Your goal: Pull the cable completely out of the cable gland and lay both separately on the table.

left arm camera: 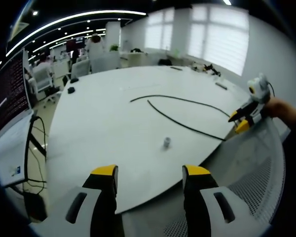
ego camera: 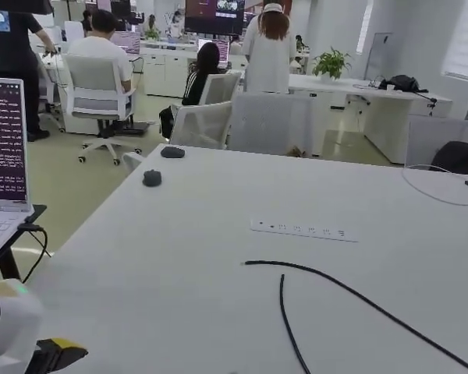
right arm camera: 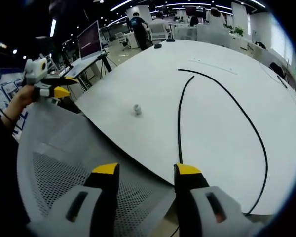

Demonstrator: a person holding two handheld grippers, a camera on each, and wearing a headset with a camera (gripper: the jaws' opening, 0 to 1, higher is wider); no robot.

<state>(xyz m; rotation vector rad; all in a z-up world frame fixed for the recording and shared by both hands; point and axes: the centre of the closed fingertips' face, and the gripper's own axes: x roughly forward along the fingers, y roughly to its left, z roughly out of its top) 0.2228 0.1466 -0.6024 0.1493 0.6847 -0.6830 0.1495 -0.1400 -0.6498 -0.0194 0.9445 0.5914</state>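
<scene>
One wide white table [ego camera: 179, 257] stands in an open office of desks, chairs and people, with a laptop [ego camera: 1, 148] off its left edge and a power strip [ego camera: 300, 229] mid-table. The small cable gland [left arm camera: 166, 143] sits by the near edge, apart from the black cable [ego camera: 359, 299]. The left gripper [left arm camera: 148, 173] and right gripper [right arm camera: 143, 170] hover over a mesh chair back [right arm camera: 64, 173], jaws spread, holding nothing.
</scene>
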